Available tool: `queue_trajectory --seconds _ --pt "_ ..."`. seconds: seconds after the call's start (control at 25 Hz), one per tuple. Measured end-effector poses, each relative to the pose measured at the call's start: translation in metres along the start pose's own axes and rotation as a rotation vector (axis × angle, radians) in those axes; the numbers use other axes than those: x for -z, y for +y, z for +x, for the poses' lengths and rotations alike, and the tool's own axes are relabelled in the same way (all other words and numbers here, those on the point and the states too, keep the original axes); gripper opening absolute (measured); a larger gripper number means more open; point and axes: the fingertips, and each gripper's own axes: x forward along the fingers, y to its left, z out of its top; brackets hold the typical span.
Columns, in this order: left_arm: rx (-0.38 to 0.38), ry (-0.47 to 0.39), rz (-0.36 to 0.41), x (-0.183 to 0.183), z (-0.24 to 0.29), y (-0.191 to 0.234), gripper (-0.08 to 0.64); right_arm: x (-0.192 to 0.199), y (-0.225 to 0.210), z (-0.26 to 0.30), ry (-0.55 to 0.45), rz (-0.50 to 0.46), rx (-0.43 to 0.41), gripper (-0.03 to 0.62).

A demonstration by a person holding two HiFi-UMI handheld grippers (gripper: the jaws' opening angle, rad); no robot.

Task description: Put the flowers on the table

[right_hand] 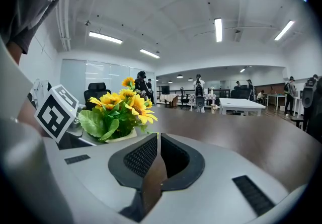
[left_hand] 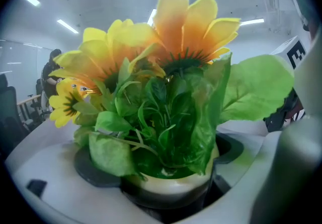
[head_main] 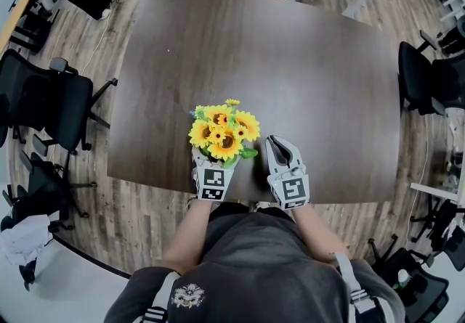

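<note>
Jaws of the left gripper [left_hand: 168,177] are clamped on the cream pot [left_hand: 171,190] of the flowers [head_main: 221,129], leaves spilling over both sides. At 3 o'clock of the flowers, the right gripper [head_main: 278,147] is pinched together on nothing. The flowers sit over the table [head_main: 290,60] at its 6 o'clock edge, close to the person [head_main: 254,271]. Whether the pot touches the wood is unclear. Releasing here looks risky: a top-heavy bunch so near the edge could tip or drop off.
</note>
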Motion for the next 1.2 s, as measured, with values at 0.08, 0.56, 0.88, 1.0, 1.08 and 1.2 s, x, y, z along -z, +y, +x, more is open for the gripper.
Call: queue_trajectory --seconds 0.08,0.56,0.88,1.0,1.08,1.2 --pt "0.002 0.001 -0.016 0.002 0.001 0.001 0.535 -0.002 0.0 -0.001 0.0 0.005 -0.002 0.026" --pt "-0.031 -0.009 -0.005 0.001 -0.005 -0.001 0.537 -0.009 -0.004 -0.014 -0.028 -0.015 -0.015 0.026" --pt "-0.069 -0.029 -0.02 -0.005 -0.032 -0.004 0.537 -0.019 0.005 -0.022 -0.054 -0.018 -0.043 0.026" --pt "-0.083 -0.042 -0.035 -0.008 -0.048 -0.006 0.537 -0.028 0.009 -0.028 -0.074 -0.035 -0.049 0.026" --pt "-0.099 -0.062 -0.032 -0.015 -0.059 -0.008 0.527 -0.036 0.011 -0.033 -0.082 -0.042 -0.058 0.026" --pt "-0.139 -0.114 -0.001 -0.032 -0.08 -0.009 0.468 -0.041 0.018 -0.039 -0.103 -0.041 -0.087 0.026"
